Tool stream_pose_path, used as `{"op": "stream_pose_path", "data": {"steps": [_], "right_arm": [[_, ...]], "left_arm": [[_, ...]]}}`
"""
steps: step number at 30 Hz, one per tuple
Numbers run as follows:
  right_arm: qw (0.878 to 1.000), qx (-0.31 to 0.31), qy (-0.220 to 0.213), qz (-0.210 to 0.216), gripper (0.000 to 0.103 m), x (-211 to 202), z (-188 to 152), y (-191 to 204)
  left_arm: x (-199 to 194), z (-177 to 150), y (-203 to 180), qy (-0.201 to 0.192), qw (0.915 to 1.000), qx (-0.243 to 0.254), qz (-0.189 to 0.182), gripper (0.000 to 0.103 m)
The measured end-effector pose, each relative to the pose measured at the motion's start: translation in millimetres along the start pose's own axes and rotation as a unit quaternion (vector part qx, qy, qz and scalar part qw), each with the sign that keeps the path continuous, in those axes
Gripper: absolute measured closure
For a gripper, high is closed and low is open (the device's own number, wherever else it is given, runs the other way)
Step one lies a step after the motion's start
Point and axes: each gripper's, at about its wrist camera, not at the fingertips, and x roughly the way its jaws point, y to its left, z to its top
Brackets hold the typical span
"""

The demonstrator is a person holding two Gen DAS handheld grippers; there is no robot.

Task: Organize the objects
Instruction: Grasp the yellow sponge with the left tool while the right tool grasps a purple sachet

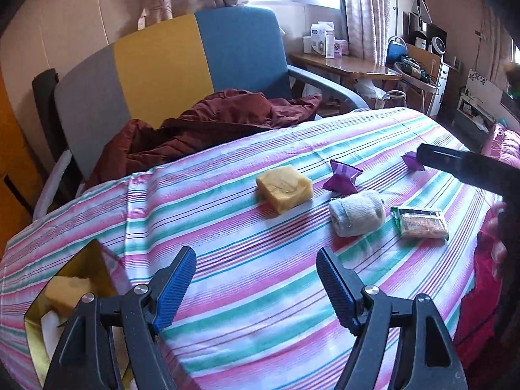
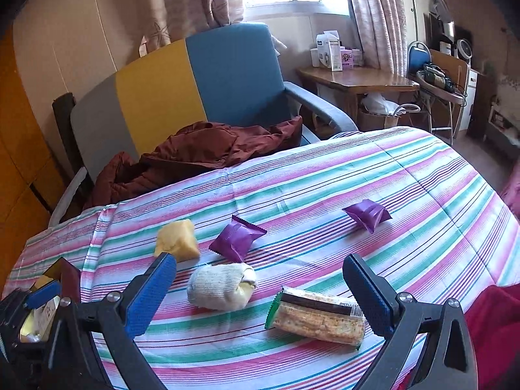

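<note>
Both sets of jaws wide and empty. Left gripper (image 1: pixel 256 282) hangs over bare striped bedspread (image 1: pixel 260 325), gold-lined box (image 1: pixel 42 321) at its left with a yellow block already inside. Right gripper (image 2: pixel 260 292) hangs just above the rolled sock (image 2: pixel 221 287) and cracker pack (image 2: pixel 317 320).

Still loose on the bed: yellow sponge block (image 2: pixel 177 240), 2 purple sachets (image 2: pixel 235 237) (image 2: pixel 367 216), sock, crackers.

Handling, my read:
- Sponge: light, squashy; grip across the flat sides.
- Sock: soft, compresses; pinch mid-roll.
- Crackers: stiff but brittle, slick film; grip across the short width, low force.
- Sachets: puffy, slippery; pinch a crimped end seam.

Soft bedding will give under any push.
</note>
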Motion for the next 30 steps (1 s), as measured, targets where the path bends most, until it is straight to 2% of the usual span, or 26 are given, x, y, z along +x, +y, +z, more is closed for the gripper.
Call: {"op": "stream_pose_path", "data": {"steps": [7,12,17,21,24,27,30], "right_arm": [[1.000,-0.001,0.007,-0.004,0.000,4,-2,1],[1.000,0.002,0.011,-0.018,0.000,5,-1,-3],[0.998,0.054,-0.017,-0.037,0.000,-6,6,-30],[0.991,0.124,-0.032,-0.043,0.000,-13,11,-61],[0.984,0.169,-0.033,-0.042,0.000,-14,12,-82],[0.981,0.190,-0.027,-0.039,0.000,-11,12,-91],[0.982,0.182,-0.019,-0.035,0.000,-6,11,-89]], "left_arm": [[34,22,18,0.024,0.9966,-0.064,-0.046,0.025],[57,35,20,0.041,0.9930,-0.087,-0.068,0.023],[91,47,13,0.070,0.9871,-0.108,-0.095,0.021],[129,58,10,0.098,0.9832,-0.125,-0.090,0.020],[143,67,9,0.101,0.9814,-0.136,-0.091,0.020],[150,79,5,0.089,0.9829,-0.134,-0.090,0.020],[164,87,-2,0.095,0.9847,-0.120,-0.082,0.020]]}}
